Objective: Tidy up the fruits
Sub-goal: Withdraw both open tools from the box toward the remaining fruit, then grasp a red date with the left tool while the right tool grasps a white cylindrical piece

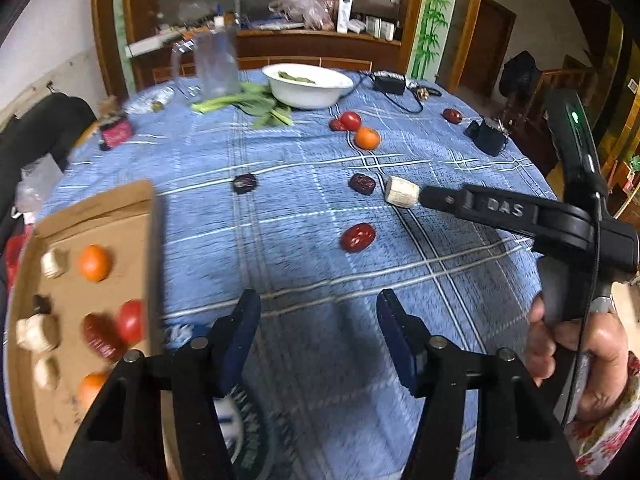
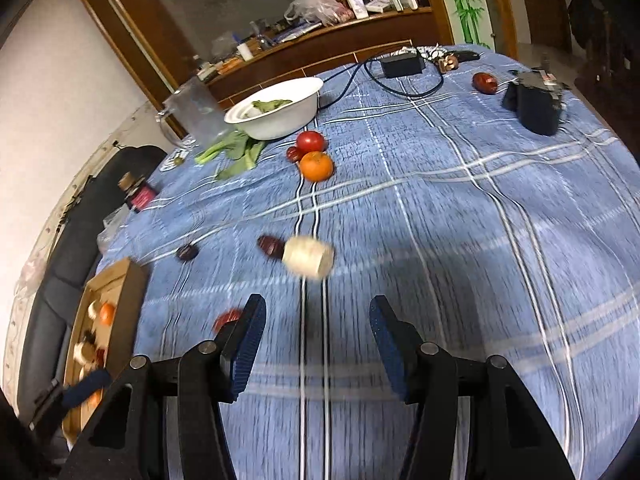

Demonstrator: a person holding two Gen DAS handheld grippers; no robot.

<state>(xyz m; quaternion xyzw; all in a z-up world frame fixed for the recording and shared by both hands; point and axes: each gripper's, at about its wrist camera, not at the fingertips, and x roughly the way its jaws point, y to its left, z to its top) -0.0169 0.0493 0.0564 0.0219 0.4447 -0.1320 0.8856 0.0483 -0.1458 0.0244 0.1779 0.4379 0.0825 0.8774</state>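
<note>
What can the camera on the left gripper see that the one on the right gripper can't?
Only the left wrist view shows the person's hand holding the right gripper from the side, its tip beside a pale cut chunk, and looks straight into the cardboard tray of sorted fruit. Only the right wrist view shows the right gripper's open jaws head-on, nothing between them. Both show the blue plaid tablecloth, the white bowl, an orange and a tomato.

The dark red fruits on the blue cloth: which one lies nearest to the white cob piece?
The dark, wrinkled one just left of the cob piece, almost touching it. The others lie clearly apart.
</note>
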